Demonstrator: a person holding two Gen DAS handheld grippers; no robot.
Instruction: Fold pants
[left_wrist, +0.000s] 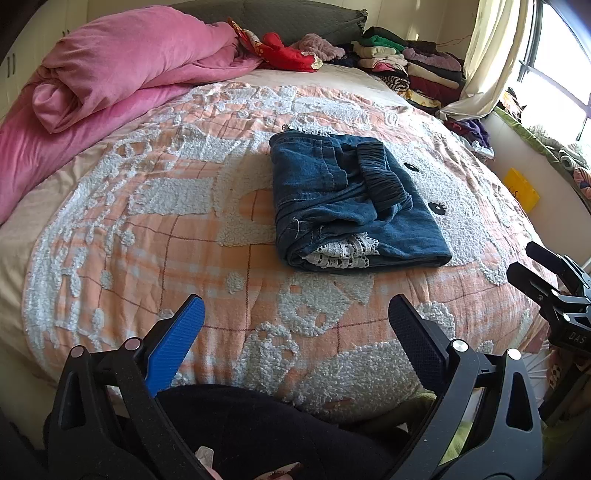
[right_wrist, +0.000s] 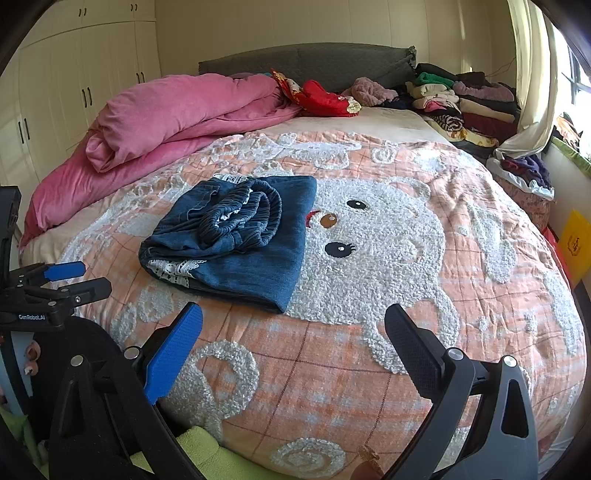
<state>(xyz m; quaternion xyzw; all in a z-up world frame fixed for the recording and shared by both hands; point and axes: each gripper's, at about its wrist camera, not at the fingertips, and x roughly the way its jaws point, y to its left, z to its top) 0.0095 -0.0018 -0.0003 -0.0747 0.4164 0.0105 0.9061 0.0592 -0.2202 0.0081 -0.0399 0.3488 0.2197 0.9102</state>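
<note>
Denim pants (left_wrist: 354, 199), folded into a compact bundle with the gathered elastic waistband on top and white lace trim at the near edge, lie ahead of both grippers and touch neither. Left gripper (left_wrist: 295, 328) and right gripper (right_wrist: 293, 332) hover with jaws spread wide and empty over the near edge of the peach plaid quilt (right_wrist: 332, 369), the pants ahead and slightly right of the left gripper, ahead and left of the right one. Beyond them lie a rolled pink duvet (left_wrist: 122, 70) far left and stacked clothes (left_wrist: 413, 62) far right by the grey headboard (right_wrist: 314, 62).
</note>
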